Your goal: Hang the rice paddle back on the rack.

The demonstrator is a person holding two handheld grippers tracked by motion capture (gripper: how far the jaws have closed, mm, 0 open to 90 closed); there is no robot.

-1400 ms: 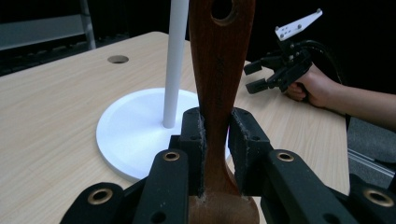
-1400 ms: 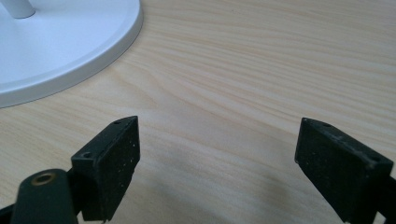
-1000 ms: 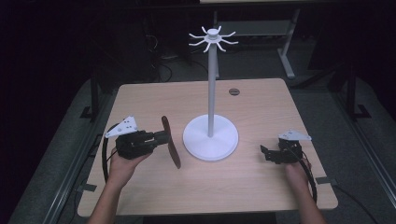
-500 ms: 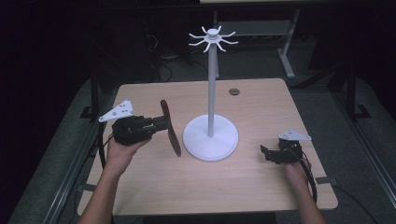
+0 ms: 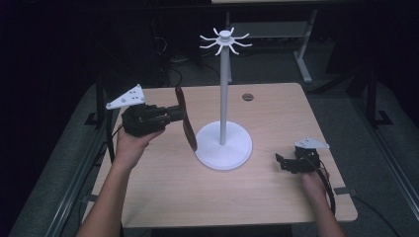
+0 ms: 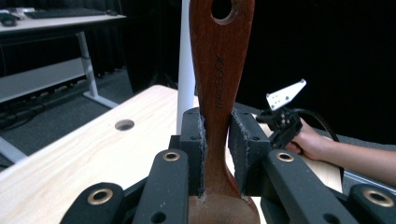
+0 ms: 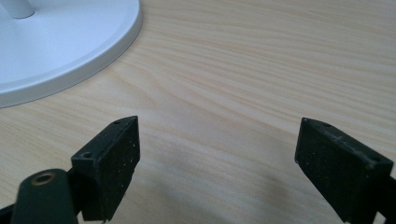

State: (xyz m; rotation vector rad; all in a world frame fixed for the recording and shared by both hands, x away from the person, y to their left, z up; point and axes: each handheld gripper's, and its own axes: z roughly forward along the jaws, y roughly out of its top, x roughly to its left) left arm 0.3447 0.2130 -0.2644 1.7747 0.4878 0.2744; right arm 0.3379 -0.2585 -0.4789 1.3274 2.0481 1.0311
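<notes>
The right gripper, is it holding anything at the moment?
No, the right gripper has its jaws spread wide apart with only bare table between them, beside the white stand base.

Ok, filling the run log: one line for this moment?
left gripper: shut on brown wooden spoon | right gripper: open, by white hook stand

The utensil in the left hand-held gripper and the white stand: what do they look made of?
Utensil: looks like wood, reddish-brown and smooth, with faint grain and an engraved mark on the handle. White stand: matte, uniform white; painted metal or plastic, can't tell which.
</notes>
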